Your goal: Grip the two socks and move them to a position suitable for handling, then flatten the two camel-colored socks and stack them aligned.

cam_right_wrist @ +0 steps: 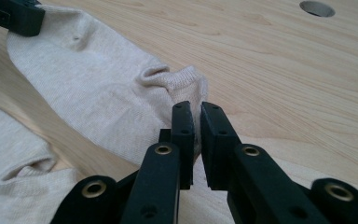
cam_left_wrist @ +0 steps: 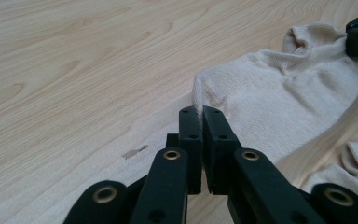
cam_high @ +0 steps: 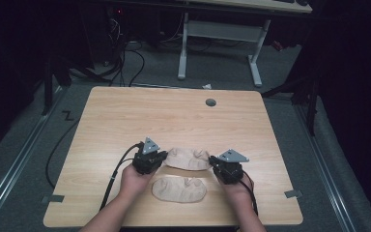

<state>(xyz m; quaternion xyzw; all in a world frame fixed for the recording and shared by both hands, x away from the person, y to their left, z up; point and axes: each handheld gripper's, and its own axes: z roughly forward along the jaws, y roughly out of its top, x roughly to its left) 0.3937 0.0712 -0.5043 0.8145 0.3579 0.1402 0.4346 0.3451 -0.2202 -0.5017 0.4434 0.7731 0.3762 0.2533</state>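
Far sock lies flat, beige, ribbed knit, near table centre toward the 6 o'clock edge, stretched between both grippers. Its toe end is pinched by the left gripper at the sock's 9 o'clock; jaws nearly together, a thin fold of fabric clamped between them. The cuff end, bunched and puckered, sits in the right gripper at the sock's 3 o'clock; jaws narrow, cloth pressed between the pads. In each gripper view the opposite gripper's black jaw bites the sock's far corner.

Second sock, same beige, lies loose just at 6 o'clock of the first, untouched, cuff slightly crumpled.

Wooden table, light grain, with a round grey grommet hole at 12 o'clock. Hands enter from 6 o'clock, cables trailing.
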